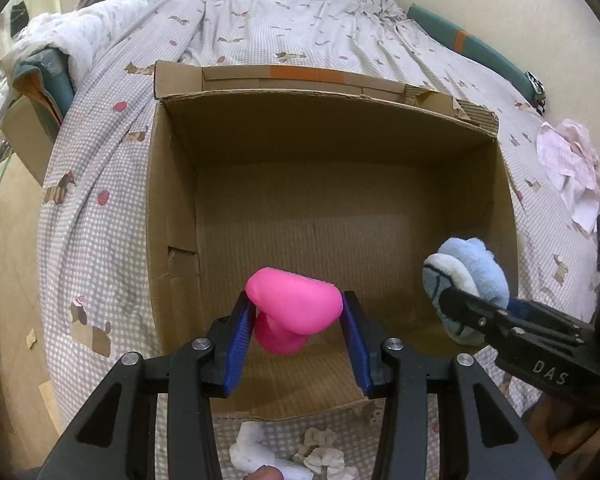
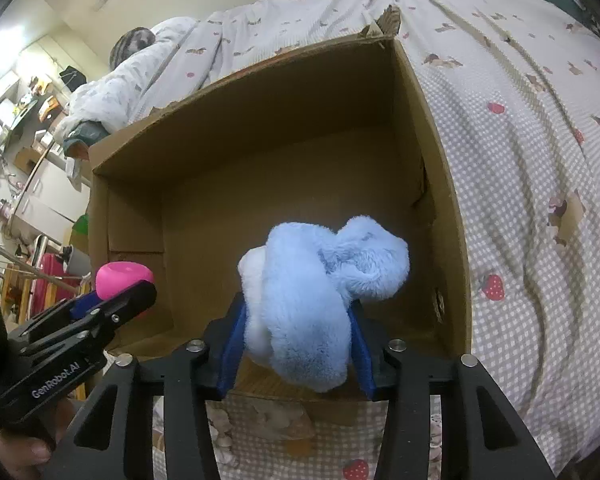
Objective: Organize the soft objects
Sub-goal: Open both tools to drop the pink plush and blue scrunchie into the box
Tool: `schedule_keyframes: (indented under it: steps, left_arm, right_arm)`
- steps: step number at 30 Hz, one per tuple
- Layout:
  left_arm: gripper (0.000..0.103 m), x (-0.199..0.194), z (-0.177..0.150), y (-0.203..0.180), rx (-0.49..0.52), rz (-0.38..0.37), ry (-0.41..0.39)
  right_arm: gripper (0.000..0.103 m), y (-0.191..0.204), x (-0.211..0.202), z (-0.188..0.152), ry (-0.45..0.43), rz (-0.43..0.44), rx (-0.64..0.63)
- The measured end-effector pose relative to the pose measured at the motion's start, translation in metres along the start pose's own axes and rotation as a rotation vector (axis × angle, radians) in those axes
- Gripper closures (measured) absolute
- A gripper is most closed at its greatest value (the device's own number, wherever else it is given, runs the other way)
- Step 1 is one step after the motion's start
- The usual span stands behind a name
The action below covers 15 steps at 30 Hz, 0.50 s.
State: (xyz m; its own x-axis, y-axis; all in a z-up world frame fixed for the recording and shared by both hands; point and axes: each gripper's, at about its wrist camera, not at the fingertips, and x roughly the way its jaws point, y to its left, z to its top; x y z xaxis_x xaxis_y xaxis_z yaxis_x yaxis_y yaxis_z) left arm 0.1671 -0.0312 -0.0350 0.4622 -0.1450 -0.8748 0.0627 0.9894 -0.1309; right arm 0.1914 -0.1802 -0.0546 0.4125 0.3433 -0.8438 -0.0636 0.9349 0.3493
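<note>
Left wrist view shows the left gripper (image 1: 296, 322) partly closed, its blue pads (image 1: 240, 340) pressing both sides of a bright pink squishy toy (image 1: 296, 306), which bulges above and below the pads. Right wrist view shows the right gripper (image 2: 298, 344) set somewhat wider, with a fluffy blue and white plush toy (image 2: 316, 292) wedged between its blue pads (image 2: 232, 350) and spilling over them in front. Directly ahead of and below both grippers sits an open cardboard box (image 1: 172, 208) whose bare floor holds nothing that can be seen; both toys hang over its near edge, the pink one to the left of the plush one. Beyond and around the box spreads a checked bedspread (image 1: 100, 152) printed with small dogs and strawberries. Just behind the left gripper, on the bedspread, lie crumpled white cloths (image 1: 260, 452), and far to the right rests a pale pink garment (image 1: 568, 164). Both toys look light and soft: the pink one appears smooth and rubbery, likely to deform or slip, so a hold across its thick middle suits it; the plush compresses easily and is best pinched through its bulk rather than its loose fur.
</note>
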Motion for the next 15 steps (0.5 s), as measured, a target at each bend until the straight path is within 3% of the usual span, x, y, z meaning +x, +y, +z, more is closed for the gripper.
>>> schedule_keyframes:
  steps: [2, 3, 4, 6, 8, 11, 15]
  left_arm:
    - [0.063, 0.001, 0.000, 0.000, -0.001, 0.006, 0.005]
    - [0.057, 0.001, 0.000, 0.000, -0.004, 0.006, 0.005]
    - [0.044, -0.001, 0.000, 0.000, -0.012, 0.005, 0.002]
    - [0.034, -0.004, 0.000, 0.001, -0.021, 0.006, -0.012]
    - [0.033, -0.009, 0.002, -0.001, -0.016, 0.006, -0.028]
    - [0.022, -0.016, 0.003, -0.004, -0.004, 0.016, -0.049]
    - [0.018, -0.027, 0.007, -0.006, 0.009, 0.016, -0.092]
  right_arm:
    - [0.052, 0.000, 0.003, 0.001, 0.007, -0.001, 0.007]
    - [0.050, 0.000, 0.004, 0.001, 0.008, -0.002, 0.011]
    - [0.048, 0.000, 0.004, 0.001, 0.009, -0.002, 0.017]
    - [0.043, -0.002, 0.002, 0.001, -0.001, 0.004, 0.033]
    - [0.038, -0.004, -0.003, 0.000, -0.017, -0.004, 0.036]
    - [0.025, -0.006, -0.012, 0.001, -0.060, 0.032, 0.053]
    - [0.019, -0.002, -0.029, 0.004, -0.144, 0.051, 0.045]
